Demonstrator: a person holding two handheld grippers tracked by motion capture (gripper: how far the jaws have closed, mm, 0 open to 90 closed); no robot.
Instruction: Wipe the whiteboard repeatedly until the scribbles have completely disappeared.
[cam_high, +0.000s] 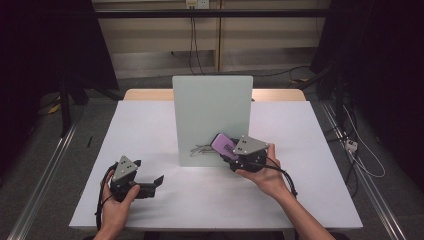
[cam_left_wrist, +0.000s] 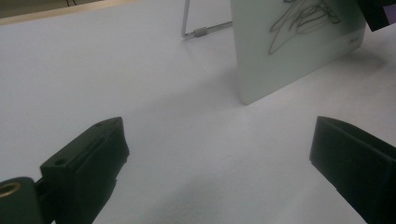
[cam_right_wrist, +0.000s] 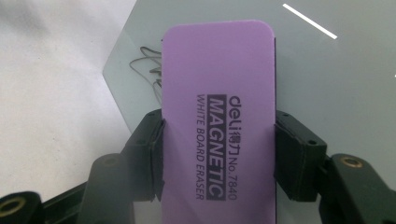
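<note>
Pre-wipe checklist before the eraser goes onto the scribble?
1. Grip: right gripper clamps the purple rectangular whiteboard eraser by both long edges: ok.
2. Target: black scribble on the pale upright whiteboard, low on its face beside the eraser: ok.
3. Eraser touching the board: cannot tell.
4. Board support: thin wire stand behind it; nothing braces the front: not ok.
5. Left gripper open, off to the side on the white table, clear of the wipe path: ok.

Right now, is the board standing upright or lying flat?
Upright: the board stands on its lower edge on the table, propped by a wire stand behind.
</note>
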